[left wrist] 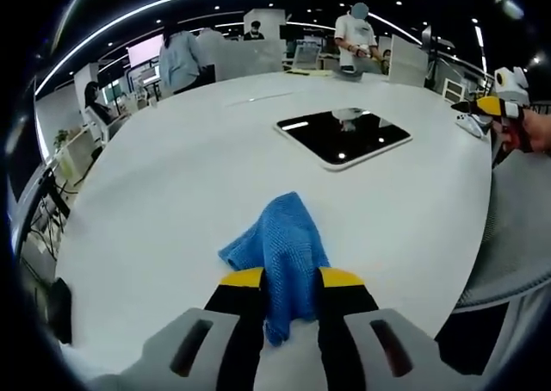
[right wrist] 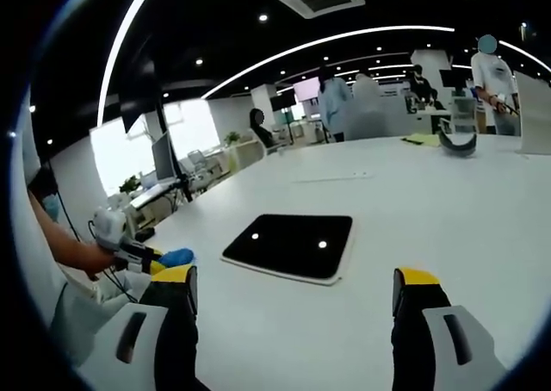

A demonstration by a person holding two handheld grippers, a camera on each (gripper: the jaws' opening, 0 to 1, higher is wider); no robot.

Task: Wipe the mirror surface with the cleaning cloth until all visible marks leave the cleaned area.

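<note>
The left gripper [left wrist: 290, 289], with black jaws tipped in yellow, is clamped on the blue knitted cleaning cloth [left wrist: 281, 246]. The cloth is pinched between the jaws; its upper part bunches into a peak beyond the tips and a short tail hangs below them. The cloth is held over the near part of the large white oval table [left wrist: 172, 201], well short of the mirror.

The right gripper [right wrist: 294, 292] has its jaws wide apart and holds nothing. It hovers above the table, aimed at the mirror.

The flat square mirror with rounded corners and a pale rim [left wrist: 343, 136] lies face up on the table, ahead of the left gripper and well apart from it. Its surface reads dark and reflects ceiling lights as bright dots.

Task status, as a judgement: wiping has not begun. The cloth is secured, but no contact with the mirror exists. The remaining steps are to carry the cloth to the mirror, press it flat, and wipe across the whole surface.

Limits of visibility:
- Marks on the mirror cannot be made out; reflections cover the surface.
- In the left gripper view, the right gripper appears at the right edge, partly cut off.
- In the right gripper view, the left gripper and cloth appear small at the lower left.
- Background persons and desks are too small to detail.
</note>
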